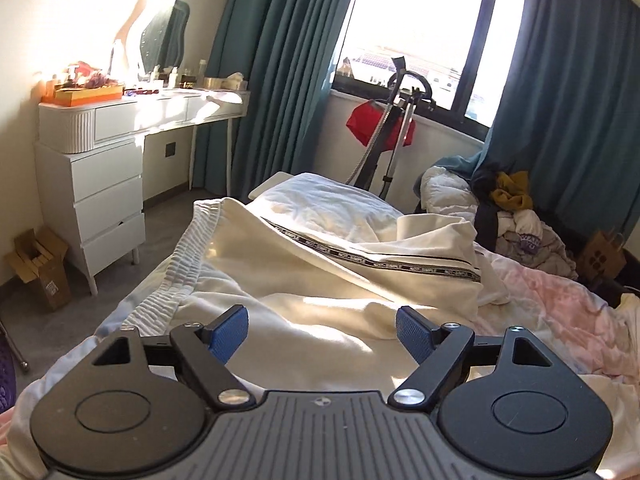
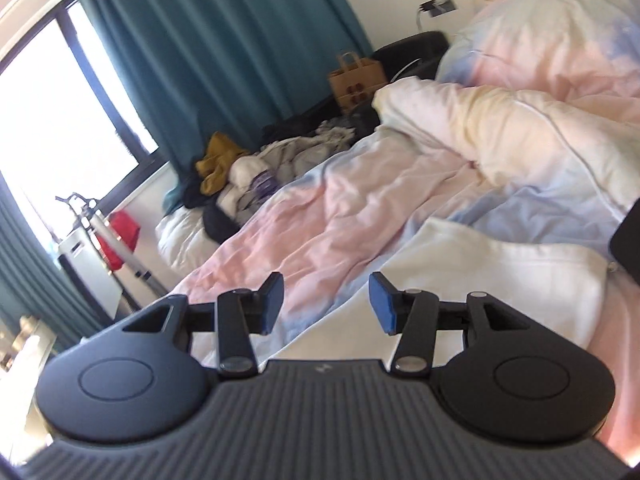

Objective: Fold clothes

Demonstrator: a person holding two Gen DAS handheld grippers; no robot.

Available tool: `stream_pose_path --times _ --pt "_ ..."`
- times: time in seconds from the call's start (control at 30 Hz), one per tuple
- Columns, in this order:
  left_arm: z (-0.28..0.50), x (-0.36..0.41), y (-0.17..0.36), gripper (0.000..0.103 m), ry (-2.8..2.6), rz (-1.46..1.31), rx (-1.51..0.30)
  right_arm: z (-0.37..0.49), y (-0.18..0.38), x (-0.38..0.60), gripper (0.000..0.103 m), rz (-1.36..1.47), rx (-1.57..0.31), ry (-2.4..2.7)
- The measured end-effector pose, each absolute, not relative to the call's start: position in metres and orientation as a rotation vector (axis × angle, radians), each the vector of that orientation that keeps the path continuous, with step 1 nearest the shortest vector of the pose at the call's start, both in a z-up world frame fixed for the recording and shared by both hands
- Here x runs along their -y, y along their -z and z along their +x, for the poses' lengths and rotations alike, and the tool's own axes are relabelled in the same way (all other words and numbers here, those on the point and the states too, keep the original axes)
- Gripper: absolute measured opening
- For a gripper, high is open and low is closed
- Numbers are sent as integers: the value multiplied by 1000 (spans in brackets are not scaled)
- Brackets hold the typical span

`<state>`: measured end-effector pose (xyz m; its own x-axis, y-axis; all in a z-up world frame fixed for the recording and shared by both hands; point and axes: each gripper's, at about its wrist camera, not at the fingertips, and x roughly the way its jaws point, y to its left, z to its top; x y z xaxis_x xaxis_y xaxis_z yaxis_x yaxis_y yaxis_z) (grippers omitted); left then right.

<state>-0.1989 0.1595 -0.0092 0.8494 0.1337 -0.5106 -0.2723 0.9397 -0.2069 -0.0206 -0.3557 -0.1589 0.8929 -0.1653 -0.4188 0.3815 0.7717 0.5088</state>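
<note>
On a bed covered by a pastel pink and blue duvet (image 2: 360,216), cream-white trousers (image 1: 320,280) lie spread out, partly folded over. Their ribbed elastic waistband (image 1: 180,256) runs along the left side in the left wrist view. A black tape stripe (image 1: 380,258) crosses the fabric, printed repeatedly with the words "NOT-SIMPLE".

The left gripper (image 1: 322,330) hangs above the trousers with its blue-padded jaws set wide apart and nothing between them. The right gripper (image 2: 326,302) floats above the duvet and a white edge of cloth, its jaws roughly half open and likewise empty.

Beyond the trousers sits a white pillow (image 1: 320,200). To the right is a heap of clothes (image 1: 516,216), including a mustard-yellow piece and a pale garment with purple lettering too small to read. A brown paper bag (image 2: 356,80) stands near the bed's far corner. By the bright window stand teal curtains (image 1: 276,60), a garment steamer (image 1: 396,128) with something red hung on it, and a white dressing table (image 1: 120,120) crowded with bottles. A cardboard box (image 1: 40,268) with an unreadable label rests on the floor.
</note>
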Motion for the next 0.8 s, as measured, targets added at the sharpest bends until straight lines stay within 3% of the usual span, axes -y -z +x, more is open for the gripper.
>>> stream_pose_path --times 0.33,0.8 --pt "-146 -89 22 83 -73 -204 -525 -13 155 278 51 453 -445 19" --pt "-64 -31 54 83 41 -113 -516 1 162 252 51 418 -466 -124"
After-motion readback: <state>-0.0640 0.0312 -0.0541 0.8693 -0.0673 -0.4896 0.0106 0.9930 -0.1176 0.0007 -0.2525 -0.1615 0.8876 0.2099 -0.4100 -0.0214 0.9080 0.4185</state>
